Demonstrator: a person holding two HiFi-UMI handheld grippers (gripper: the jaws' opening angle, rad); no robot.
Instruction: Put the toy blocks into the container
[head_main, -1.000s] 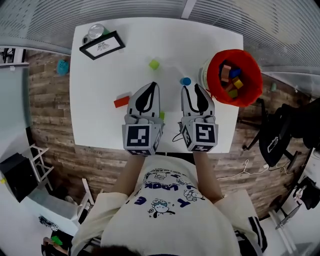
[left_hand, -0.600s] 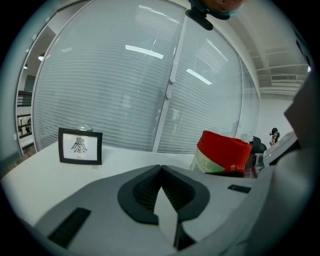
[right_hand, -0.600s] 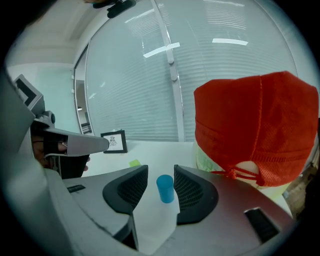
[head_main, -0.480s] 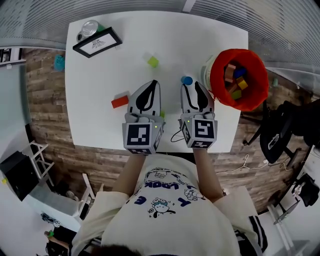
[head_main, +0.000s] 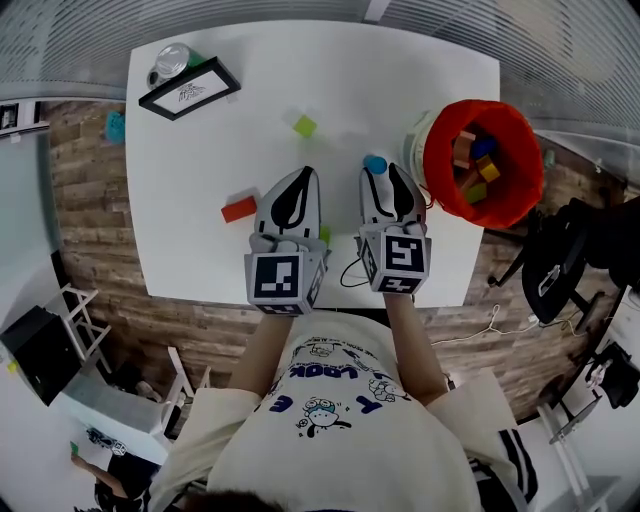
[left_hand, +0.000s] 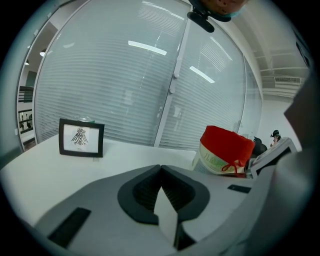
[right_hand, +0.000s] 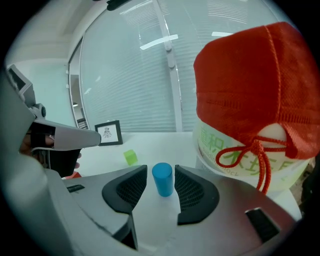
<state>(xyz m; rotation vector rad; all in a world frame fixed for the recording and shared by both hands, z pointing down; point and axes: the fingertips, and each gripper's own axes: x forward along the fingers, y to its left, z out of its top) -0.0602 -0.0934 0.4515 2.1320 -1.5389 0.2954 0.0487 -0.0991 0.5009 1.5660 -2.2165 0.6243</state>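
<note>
Both forearms reach forward from the person's torso. The two grippers lie side by side over the near half of the white surface (head_main: 200, 150), marker cubes nearest the body and jaws pointing away.

The left gripper (head_main: 306, 172) has its jaws closed tip to tip, with nothing between them. The right gripper (head_main: 381, 176) has its jaws opening. Between them we see a blue cylinder (right_hand: 162, 178) standing upright on the surface, with a sliver of surface visible between it and one pad, so it is not clamped.

Just left of the left gripper a red block (head_main: 239, 209) lies flat. Farther out, ahead of the gap between the two grippers, a green cube (head_main: 305, 126) sits alone. At the far left corner a black picture frame (head_main: 181, 87) stands upright, with a round glassy object (head_main: 172, 58) just behind it.

The container (head_main: 520, 150) stands at the right edge of the surface, its wall rising just beside the right gripper. It is a white tub with green print. A red mesh bag (right_hand: 250, 85) is folded over its rim, and the bag's drawstring (right_hand: 252, 152) hangs knotted at the front. Inside we see blocks (head_main: 472, 165) in orange, blue, yellow and green.
</note>
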